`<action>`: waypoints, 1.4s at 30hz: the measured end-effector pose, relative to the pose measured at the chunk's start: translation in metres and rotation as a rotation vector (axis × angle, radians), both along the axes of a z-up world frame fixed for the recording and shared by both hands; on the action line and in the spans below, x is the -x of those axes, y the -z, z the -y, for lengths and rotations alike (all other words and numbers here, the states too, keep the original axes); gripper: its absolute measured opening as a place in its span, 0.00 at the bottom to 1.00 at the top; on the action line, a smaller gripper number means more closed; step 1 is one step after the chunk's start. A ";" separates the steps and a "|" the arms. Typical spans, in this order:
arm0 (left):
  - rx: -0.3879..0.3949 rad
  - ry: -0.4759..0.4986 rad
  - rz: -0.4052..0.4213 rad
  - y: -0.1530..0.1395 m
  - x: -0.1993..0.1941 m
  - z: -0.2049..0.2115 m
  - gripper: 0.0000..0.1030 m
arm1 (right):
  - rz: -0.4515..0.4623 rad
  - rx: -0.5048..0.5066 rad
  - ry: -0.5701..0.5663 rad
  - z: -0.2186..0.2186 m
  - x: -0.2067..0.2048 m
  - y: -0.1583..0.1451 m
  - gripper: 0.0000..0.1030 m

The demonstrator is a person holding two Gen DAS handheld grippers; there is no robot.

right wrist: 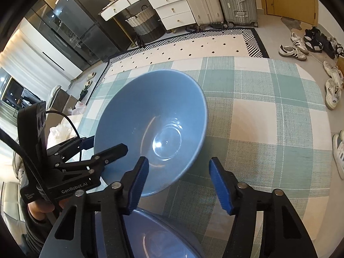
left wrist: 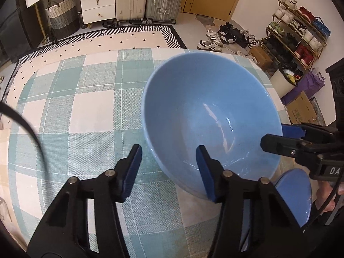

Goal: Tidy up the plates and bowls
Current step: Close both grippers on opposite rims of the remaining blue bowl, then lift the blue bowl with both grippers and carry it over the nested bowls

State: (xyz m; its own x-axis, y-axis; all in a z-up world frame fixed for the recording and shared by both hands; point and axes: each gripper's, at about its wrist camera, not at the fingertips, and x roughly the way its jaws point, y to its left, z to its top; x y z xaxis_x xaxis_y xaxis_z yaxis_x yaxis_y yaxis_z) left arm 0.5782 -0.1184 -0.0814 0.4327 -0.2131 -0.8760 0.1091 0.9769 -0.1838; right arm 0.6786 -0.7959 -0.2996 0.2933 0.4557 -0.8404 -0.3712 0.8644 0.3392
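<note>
Blue-padded fingers of the left gripper (left wrist: 169, 163) straddle the near rim of the large blue bowl (left wrist: 211, 116), one inside and one outside, with a gap showing on both sides, so nothing is clamped. On the opposite rim the right gripper (right wrist: 178, 180) also stands apart, its left finger over the bowl's edge and its right finger clear above the checked tablecloth (right wrist: 268, 129). Just beneath the right gripper lies a second blue bowl (right wrist: 150, 236).

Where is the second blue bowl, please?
The second bowl sits at the right wrist view's bottom edge, nearer than the big bowl, under the right gripper.
</note>
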 end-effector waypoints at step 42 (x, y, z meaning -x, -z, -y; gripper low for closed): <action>-0.041 -0.029 0.078 -0.017 0.012 -0.014 0.17 | 0.070 0.056 -0.038 -0.020 0.000 -0.010 0.29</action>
State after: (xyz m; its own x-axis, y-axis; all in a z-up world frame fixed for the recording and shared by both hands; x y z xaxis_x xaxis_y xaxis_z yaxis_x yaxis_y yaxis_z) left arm 0.5665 -0.1042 -0.0645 0.5050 -0.1639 -0.8474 0.0932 0.9864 -0.1353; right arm 0.6783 -0.7757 -0.2900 0.3355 0.4202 -0.8431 -0.4251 0.8662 0.2626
